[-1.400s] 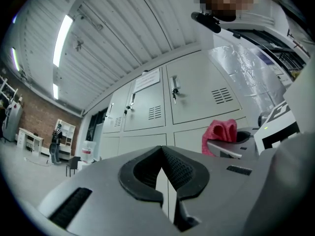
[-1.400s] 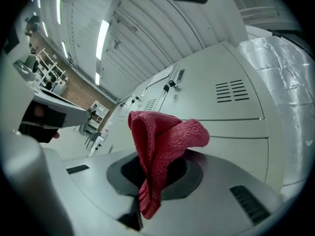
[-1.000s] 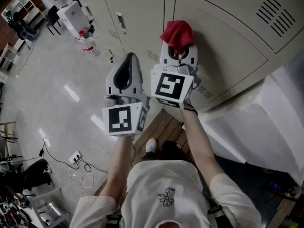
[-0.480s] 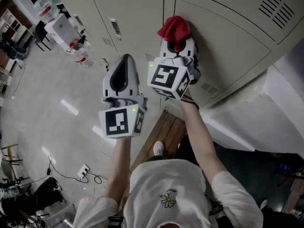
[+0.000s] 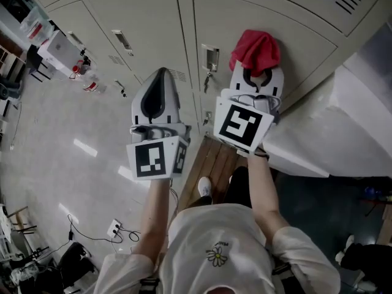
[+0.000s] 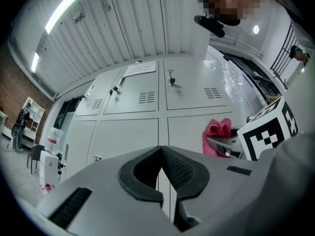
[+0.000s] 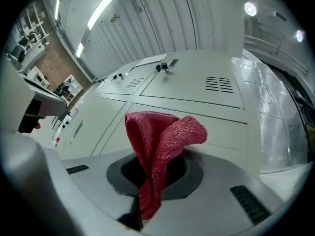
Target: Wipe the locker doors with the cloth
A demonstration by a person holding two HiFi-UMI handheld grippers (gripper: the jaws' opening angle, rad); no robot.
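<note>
The right tool (image 5: 257, 71) is gripping the red cloth (image 5: 256, 46) at a locker door (image 5: 275, 11); left of the cloth, past a latch (image 5: 209, 57), the left tool (image 5: 160, 73) is hovering closed.

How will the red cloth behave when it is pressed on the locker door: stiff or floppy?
Probably floppy: the red cloth folds and droops over the right gripper that pinches it. Its looped terry surface looks soft, so it should likely flatten against the locker door and drag rather than slide.
</note>
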